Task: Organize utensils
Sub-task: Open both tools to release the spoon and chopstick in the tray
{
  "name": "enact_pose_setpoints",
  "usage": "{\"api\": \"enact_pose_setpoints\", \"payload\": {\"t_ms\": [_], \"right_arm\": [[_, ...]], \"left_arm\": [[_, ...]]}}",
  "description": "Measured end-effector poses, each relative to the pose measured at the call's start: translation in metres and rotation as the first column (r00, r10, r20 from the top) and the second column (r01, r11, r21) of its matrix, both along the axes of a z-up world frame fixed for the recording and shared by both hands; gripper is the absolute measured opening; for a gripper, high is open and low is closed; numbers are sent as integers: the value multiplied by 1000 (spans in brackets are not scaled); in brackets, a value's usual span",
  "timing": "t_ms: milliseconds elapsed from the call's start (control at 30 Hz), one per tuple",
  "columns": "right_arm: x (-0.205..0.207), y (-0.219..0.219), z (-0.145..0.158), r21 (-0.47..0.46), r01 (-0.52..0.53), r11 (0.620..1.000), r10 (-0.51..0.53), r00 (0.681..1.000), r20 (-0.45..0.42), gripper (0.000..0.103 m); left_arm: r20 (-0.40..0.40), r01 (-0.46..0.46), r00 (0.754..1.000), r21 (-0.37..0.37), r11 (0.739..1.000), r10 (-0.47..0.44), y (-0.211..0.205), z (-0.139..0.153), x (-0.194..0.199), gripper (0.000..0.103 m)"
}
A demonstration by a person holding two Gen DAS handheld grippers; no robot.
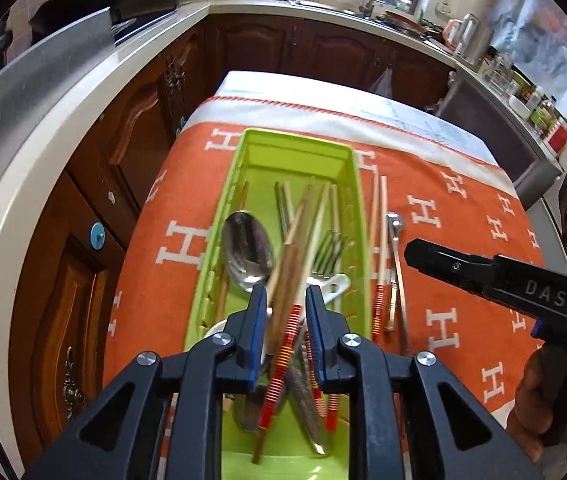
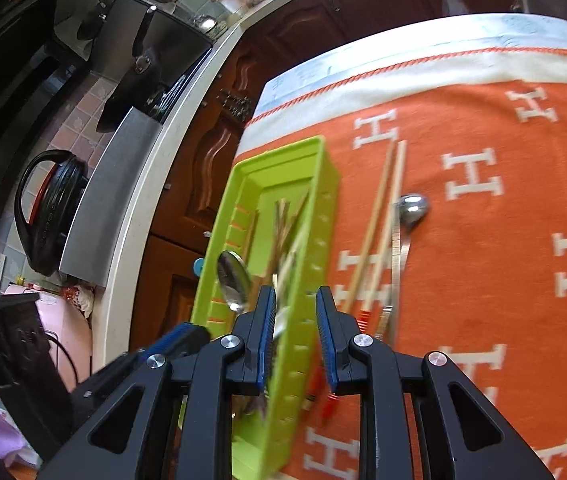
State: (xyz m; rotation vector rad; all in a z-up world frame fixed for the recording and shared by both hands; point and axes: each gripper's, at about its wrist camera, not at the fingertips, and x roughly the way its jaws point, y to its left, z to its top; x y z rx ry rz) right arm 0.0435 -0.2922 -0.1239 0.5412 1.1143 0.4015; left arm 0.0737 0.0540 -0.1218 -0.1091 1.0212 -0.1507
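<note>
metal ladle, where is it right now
The metal ladle lies on the orange cloth outside the green tray, on its right, just beyond the pair of loose chopsticks, bowl pointing away from the grippers.

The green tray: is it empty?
No, the green tray holds a spoon, forks and several chopsticks.
</note>
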Motion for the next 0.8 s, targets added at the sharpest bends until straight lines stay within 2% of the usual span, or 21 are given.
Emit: {"api": "enact_pose_setpoints", "payload": {"t_ms": [100, 333, 433, 600, 733, 800], "right_arm": [[-12, -25, 8, -20, 17, 1000, -17, 1000, 20, 21], [-38, -69, 16, -43, 46, 998, -44, 998, 40, 21], [-48, -77, 18, -58, 50, 997, -47, 998, 49, 21], [-63, -87, 14, -76, 50, 996, -46, 998, 52, 21], [-74, -96, 12, -102, 55, 993, -50, 997, 53, 21], [-80, -99, 14, -128, 60, 990, -54, 997, 53, 21]], "left_arm": [[19, 17, 1000, 3, 1000, -17, -11, 10, -7, 25], [48, 70, 996, 14, 997, -70, -43, 24, -19, 26], [55, 85, 995, 11, 996, -85, -55, 27, -23, 26], [62, 92, 994, 5, 996, -92, -70, 26, -29, 33], [56, 105, 993, 11, 994, -105, -80, 24, -34, 35], [61, 108, 992, 17, 994, -108, -85, 25, -37, 40]]}}
